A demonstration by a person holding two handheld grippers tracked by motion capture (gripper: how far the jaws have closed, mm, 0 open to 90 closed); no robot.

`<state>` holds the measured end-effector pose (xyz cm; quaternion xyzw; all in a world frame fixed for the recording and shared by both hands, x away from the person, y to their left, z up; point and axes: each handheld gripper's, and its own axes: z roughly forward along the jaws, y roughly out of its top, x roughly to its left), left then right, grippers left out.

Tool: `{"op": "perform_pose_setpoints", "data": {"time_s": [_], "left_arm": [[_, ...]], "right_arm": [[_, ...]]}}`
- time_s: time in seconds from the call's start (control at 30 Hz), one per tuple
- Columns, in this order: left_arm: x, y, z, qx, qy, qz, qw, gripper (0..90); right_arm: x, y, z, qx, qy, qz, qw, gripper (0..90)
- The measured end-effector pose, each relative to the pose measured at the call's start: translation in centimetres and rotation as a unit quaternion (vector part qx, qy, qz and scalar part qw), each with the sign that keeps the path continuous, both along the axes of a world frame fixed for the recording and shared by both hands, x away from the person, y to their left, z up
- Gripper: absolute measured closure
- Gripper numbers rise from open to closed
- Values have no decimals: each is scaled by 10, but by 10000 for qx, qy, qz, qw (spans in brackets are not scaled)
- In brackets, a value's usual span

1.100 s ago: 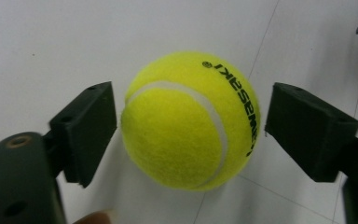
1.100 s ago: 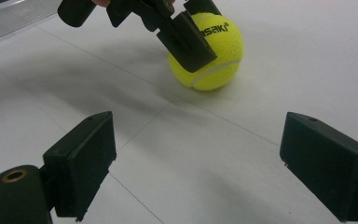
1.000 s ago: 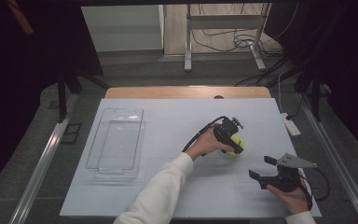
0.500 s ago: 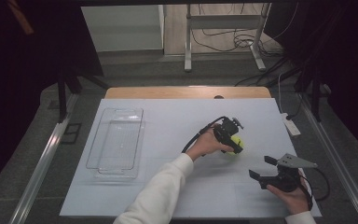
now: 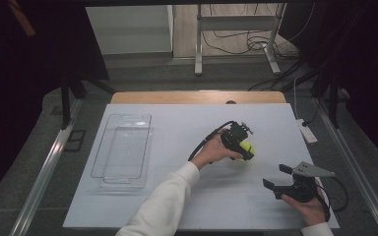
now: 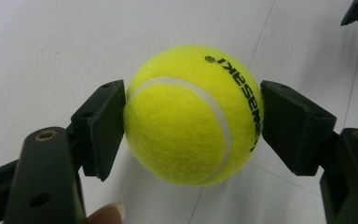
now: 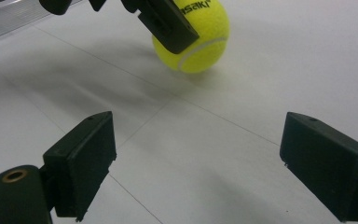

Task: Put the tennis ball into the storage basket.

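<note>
Left gripper view puts your left hand-held gripper (image 6: 193, 121) around the ball (image 6: 193, 114): the left pad meets the felt, while the right pad sits at the ball's edge with contact hard to confirm. Black lettering runs down the ball's right side, its end curving out of sight. A fingertip (image 6: 106, 213) pokes in at the bottom edge, cut off by the frame.

High view shows that same left hand-held gripper (image 5: 243, 147) right of centre on the white tabletop (image 5: 177, 128), its body covering most of the ball (image 5: 246, 147), so just a yellow sliver peeks out. Your white sleeve (image 5: 165, 201) runs off the bottom edge.

Your right hand-held gripper (image 7: 196, 158) stands wide with nothing between its jaws, low over the tabletop near the right front corner. From its camera the ball (image 7: 193, 37) lies ahead, partly masked by the other gripper's dark jaw.

A clear tray (image 5: 123, 150) rests well apart on the left; its contents are hard to make out.
</note>
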<state>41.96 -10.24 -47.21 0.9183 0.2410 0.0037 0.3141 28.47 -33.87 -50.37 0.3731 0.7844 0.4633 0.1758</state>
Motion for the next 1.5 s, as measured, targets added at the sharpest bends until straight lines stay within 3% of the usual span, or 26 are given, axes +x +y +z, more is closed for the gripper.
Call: {"op": "perform_pose_setpoints", "data": {"time_s": [0.63, 1.5], "left_arm": [[-20, 35, 9, -171, -272, 98, 9994, 267], [-42, 77, 14, -229, -399, 336, 9984, 267]], "right_arm": [[0, 1, 0, -18, 9, 1, 10000, 108], [0, 4, 0, -42, -16, 8, 10000, 108]]}}
